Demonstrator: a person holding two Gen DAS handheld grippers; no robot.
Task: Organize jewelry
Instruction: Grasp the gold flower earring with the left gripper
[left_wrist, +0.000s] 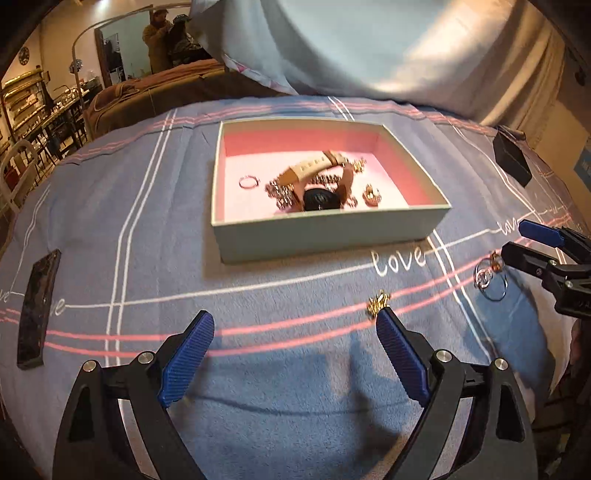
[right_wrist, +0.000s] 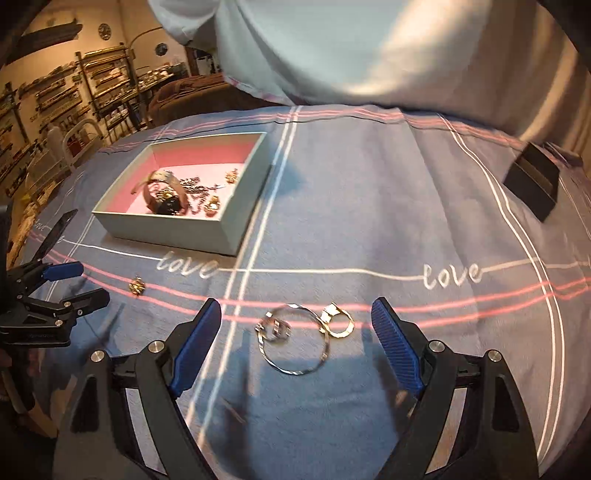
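Note:
A pale box (left_wrist: 325, 232) with a pink lining sits on the blue bedspread and holds a watch (left_wrist: 319, 184), a chain, a ring (left_wrist: 248, 182) and gold pieces. It also shows in the right wrist view (right_wrist: 177, 229). A small gold piece (left_wrist: 377, 302) lies just off my left gripper's right fingertip. My left gripper (left_wrist: 295, 325) is open and empty. My right gripper (right_wrist: 295, 314) is open, with a silver hoop (right_wrist: 295, 341), a gold earring (right_wrist: 338, 321) and a small silver piece lying between its fingers. The right gripper (left_wrist: 517, 240) shows at the left view's right edge.
A dark phone (left_wrist: 37, 310) lies on the spread at the left. A black box (right_wrist: 532, 181) sits at the far right. A white pillow (right_wrist: 369, 51) lies behind. The left gripper (right_wrist: 77, 284) shows at the right view's left edge, near the gold piece (right_wrist: 137, 286).

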